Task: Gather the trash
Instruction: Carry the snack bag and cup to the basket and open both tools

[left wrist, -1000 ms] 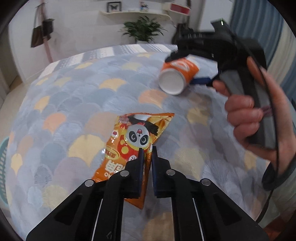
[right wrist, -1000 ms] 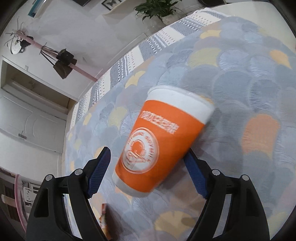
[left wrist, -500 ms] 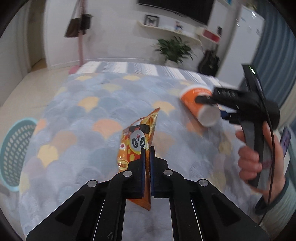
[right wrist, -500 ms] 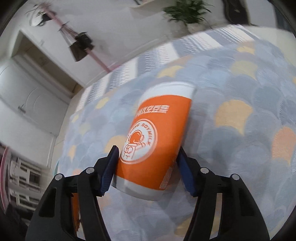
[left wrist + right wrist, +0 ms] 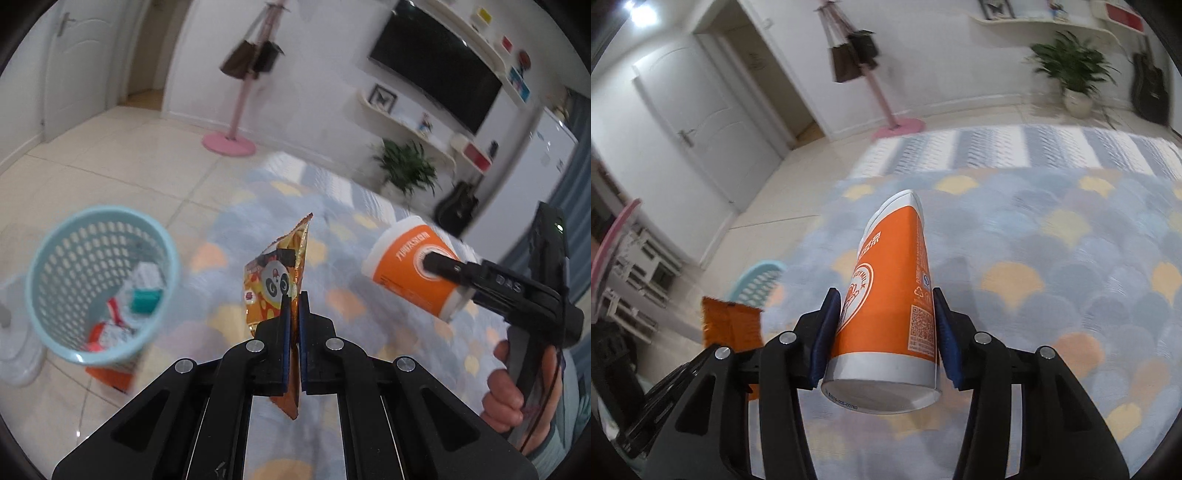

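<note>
My left gripper (image 5: 293, 295) is shut on an orange snack bag with a panda (image 5: 275, 273) and holds it upright in the air above the bed. The bag also shows at the left of the right wrist view (image 5: 731, 325). My right gripper (image 5: 884, 310) is shut on an orange and white paper cup (image 5: 890, 295), lifted off the bed and squeezed slightly; the cup appears in the left wrist view (image 5: 413, 266) to the right of the bag. A light blue mesh trash basket (image 5: 44, 266) stands on the floor at the left, holding several wrappers.
The bed with a grey, yellow and orange scallop-pattern cover (image 5: 1052, 258) lies below both grippers. A pink coat stand (image 5: 236, 110) stands on the tiled floor behind. A potted plant (image 5: 406, 166) and a guitar (image 5: 458, 206) stand by the far wall.
Both grippers have lifted their items off the bed and swung left toward the basket. The basket has come much closer in the left wrist view.
</note>
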`<state>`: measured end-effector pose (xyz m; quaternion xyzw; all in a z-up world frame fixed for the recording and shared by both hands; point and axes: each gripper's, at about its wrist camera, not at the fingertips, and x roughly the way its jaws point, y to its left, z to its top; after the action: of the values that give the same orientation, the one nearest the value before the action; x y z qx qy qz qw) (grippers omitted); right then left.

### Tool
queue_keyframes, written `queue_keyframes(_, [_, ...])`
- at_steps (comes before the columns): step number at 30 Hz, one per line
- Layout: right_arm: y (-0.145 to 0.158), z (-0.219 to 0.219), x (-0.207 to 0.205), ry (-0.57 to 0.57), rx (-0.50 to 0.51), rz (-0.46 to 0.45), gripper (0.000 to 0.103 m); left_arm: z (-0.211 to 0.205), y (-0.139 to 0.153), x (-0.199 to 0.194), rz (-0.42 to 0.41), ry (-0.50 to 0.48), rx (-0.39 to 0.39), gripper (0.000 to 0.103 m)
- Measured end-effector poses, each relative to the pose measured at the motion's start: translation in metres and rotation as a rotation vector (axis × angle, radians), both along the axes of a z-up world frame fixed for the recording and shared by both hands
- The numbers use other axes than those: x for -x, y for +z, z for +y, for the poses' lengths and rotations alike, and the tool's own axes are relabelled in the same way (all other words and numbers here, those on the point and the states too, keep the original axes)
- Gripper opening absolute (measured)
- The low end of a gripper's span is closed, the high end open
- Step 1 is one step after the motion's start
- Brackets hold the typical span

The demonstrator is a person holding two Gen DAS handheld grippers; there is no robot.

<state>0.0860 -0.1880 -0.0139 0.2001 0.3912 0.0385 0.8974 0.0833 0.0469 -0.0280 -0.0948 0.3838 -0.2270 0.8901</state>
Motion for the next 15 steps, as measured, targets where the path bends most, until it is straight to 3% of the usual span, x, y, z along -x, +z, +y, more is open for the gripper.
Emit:
queue_keyframes(8, [0.053, 0.112, -0.038, 0.213, 0.03, -0.111, 0.046, 0.095, 0.043, -0.025, -0.102, 0.183, 0.043, 0.002])
queue_keyframes(12, [0.057, 0.173, -0.055, 0.305, 0.073, -0.136, 0.046, 0.139, 0.039, -0.042, -0.081, 0.26, 0.096, 0.002])
queue_keyframes(15, [0.047, 0.216, -0.068, 0.363, 0.097, -0.111, 0.046, 0.16, 0.026, -0.053, -0.059, 0.299, 0.079, 0.002])
